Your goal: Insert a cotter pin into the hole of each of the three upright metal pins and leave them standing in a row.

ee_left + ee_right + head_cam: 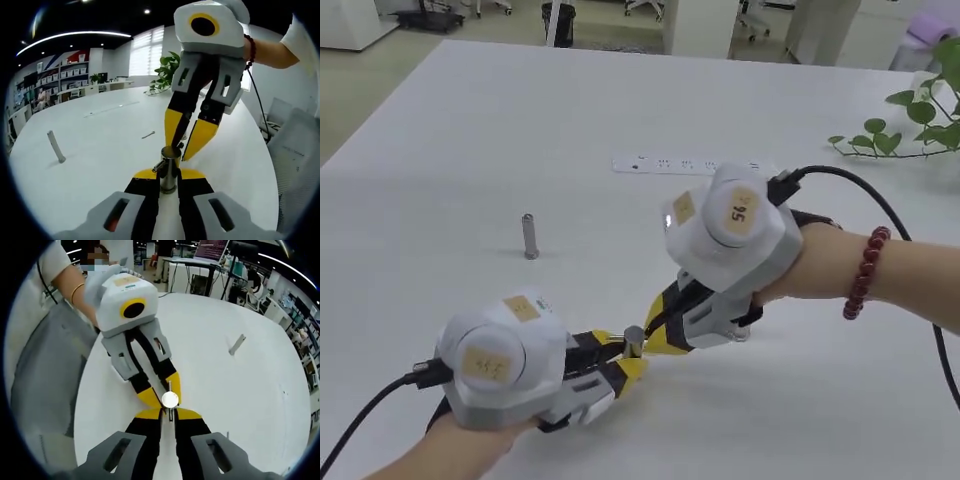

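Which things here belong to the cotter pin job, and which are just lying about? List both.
Job: left claw, gripped metal pin, right claw, held cotter pin, standing metal pin, loose cotter pin.
Lying about: power strip, plant.

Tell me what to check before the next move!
1. Grip of left hand-held gripper on pin: ok.
2. That pin upright: ok.
3. Hold of right hand-held gripper on cotter pin: ok.
4. That cotter pin through the hole: cannot tell.
5. The far pin standing: ok.
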A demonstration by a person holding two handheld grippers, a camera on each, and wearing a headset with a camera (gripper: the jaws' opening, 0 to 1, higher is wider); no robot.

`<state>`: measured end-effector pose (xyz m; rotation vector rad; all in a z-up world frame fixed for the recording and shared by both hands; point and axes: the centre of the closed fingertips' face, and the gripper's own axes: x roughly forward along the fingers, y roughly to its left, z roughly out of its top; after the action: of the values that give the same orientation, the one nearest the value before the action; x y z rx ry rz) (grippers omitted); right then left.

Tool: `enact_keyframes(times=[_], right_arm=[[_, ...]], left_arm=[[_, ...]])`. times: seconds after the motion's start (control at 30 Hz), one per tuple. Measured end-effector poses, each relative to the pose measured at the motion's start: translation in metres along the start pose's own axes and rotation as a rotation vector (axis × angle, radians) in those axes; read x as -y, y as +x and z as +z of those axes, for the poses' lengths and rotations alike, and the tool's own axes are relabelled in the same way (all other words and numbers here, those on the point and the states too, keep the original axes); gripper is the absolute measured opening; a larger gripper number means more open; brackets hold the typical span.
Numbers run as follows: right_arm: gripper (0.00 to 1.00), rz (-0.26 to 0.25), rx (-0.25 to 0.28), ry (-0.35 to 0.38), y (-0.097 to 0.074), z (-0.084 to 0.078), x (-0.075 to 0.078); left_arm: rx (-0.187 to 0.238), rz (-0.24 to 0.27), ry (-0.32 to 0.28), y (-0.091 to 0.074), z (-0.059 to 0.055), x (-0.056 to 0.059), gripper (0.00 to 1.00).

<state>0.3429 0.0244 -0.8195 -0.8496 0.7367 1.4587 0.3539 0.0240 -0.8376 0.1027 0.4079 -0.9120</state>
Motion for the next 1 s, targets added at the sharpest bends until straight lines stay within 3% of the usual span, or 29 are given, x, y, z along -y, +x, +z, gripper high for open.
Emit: enact_keyframes(times=[0.27,0.53,1.0], right_arm=[[0.16,-0.018,-0.010,0.012,-0.010,-0.008,0.001],[0.05,-0.036,-0.021,-0.023,-0.013,-0.011,0.003],[0.03,-0.035,-0.018,-0.022,-0.007,-0.005,0.002]], left_arm=[[0.003,0.007,-0.012,0.001,0.000,0.000,0.12],[0.011,0.019,-0.056,0.001,-0.003,-0.001,0.12],[0.022,0.014,-0.100,0.002,-0.005,-0.002,0.12]])
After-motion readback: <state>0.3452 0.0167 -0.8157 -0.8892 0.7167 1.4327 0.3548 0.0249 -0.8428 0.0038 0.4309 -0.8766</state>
